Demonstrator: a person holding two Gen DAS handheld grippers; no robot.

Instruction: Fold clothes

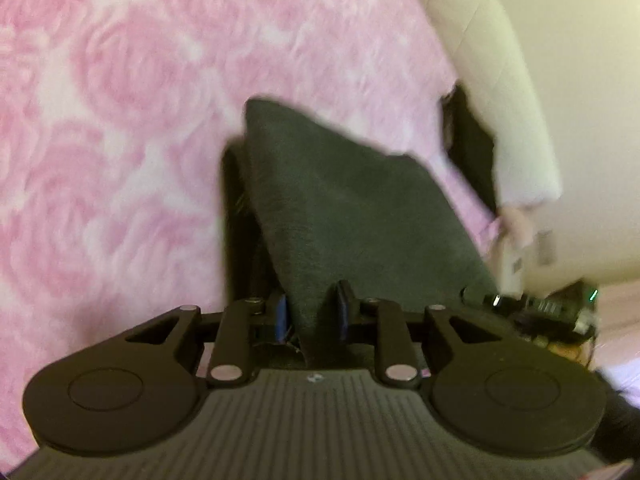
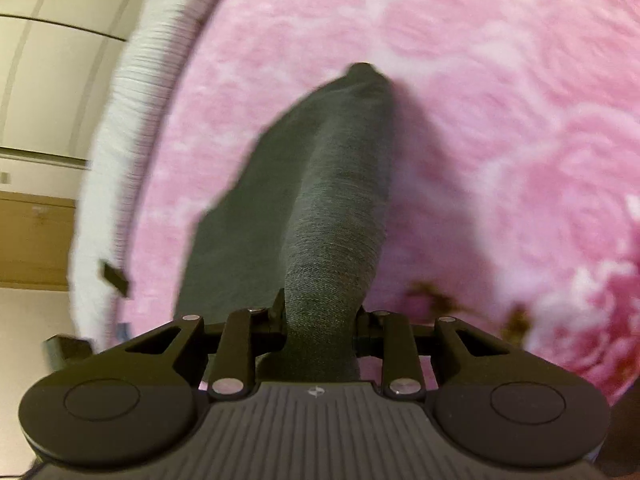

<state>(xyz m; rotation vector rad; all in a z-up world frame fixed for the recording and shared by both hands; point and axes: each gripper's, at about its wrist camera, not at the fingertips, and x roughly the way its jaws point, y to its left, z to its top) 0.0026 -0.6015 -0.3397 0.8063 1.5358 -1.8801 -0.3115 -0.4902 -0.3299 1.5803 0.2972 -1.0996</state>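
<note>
Pink rose blanket [image 1: 120, 120] beneath grey garment [image 1: 340, 208]

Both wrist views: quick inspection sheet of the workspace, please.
Surface: pink rose-print blanket.
Job's things: grey garment, held off the blanket by both grippers.
Clutter: brown bits at the right, too blurred to name.
Grippers: left gripper shut on garment; right gripper shut on garment.
Cables: nothing seen.
Surroundings: cream headboard, white ribbed bedding edge, wooden furniture.
</note>
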